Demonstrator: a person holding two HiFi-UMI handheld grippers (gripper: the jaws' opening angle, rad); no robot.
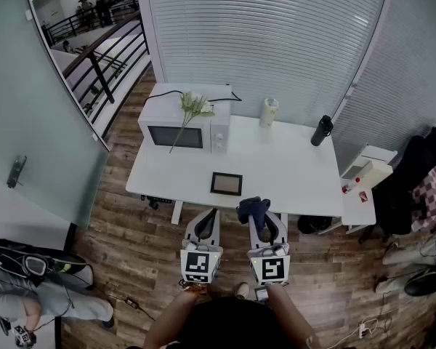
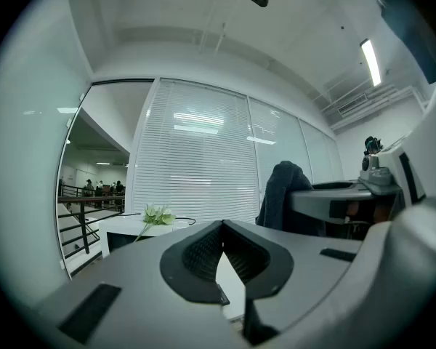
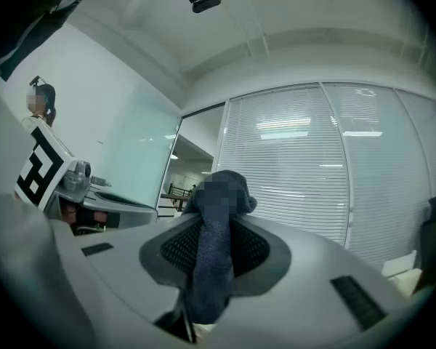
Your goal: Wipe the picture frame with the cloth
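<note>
Picture frame [image 1: 226, 184] waiting, cloth [image 1: 253, 209] gripped
It lies flat near the table's [image 1: 298, 177] front edge; just short of it the right gripper [image 3: 214, 227] pinches the cloth, ready to wipe, while the left gripper [image 2: 221, 247] is closed and empty.

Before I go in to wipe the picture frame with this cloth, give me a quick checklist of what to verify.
1. Cloth clamped in right gripper: ok.
2. Left gripper shut, empty: ok.
3. Picture frame flat on the table, nothing on it: ok.
4. Cloth touching the frame: not ok, it is short of it.
5. Microwave and bottle apart from the frame: ok.
6. Where the frame is dirty: cannot tell.
</note>
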